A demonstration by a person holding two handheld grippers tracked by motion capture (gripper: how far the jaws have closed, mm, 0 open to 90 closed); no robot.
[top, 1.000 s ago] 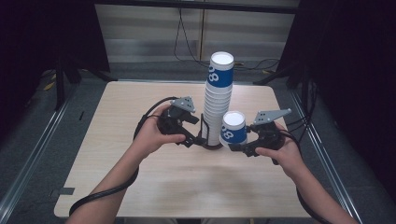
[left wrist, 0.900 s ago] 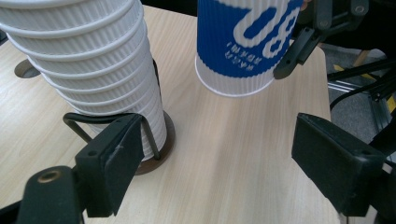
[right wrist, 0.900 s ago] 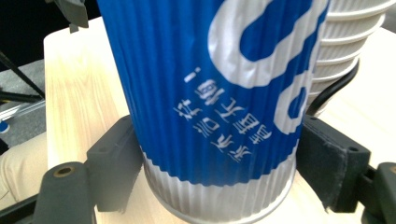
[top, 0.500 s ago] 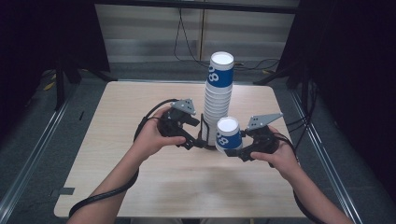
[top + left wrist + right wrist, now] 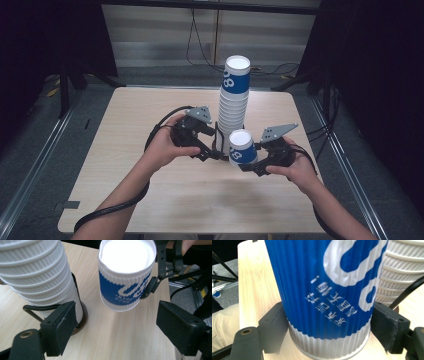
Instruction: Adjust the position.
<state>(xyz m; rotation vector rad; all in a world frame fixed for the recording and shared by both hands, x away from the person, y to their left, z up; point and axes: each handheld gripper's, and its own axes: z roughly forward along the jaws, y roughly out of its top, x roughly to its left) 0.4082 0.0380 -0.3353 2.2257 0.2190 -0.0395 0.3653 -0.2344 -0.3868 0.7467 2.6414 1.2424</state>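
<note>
A blue-and-white paper cup sits clamped between the jaws of the right gripper, held upright and apparently just clear of the wooden table near its middle; in the right gripper view the two black pads press against the ribbed lower wall of the cup on either side. The person's right hand wraps the gripper body from the right, the forearm running in from the lower right edge. The left hand holds the left gripper level and pointed toward the cup, its jaws spread wide with nothing between them; the left gripper view shows the cup tilted slightly, just ahead of those open jaws. A black cable trails under the left forearm. Just behind the held cup rises a tall stack of cups, standing on a dark round base and topped by another blue-banded cup.
</note>
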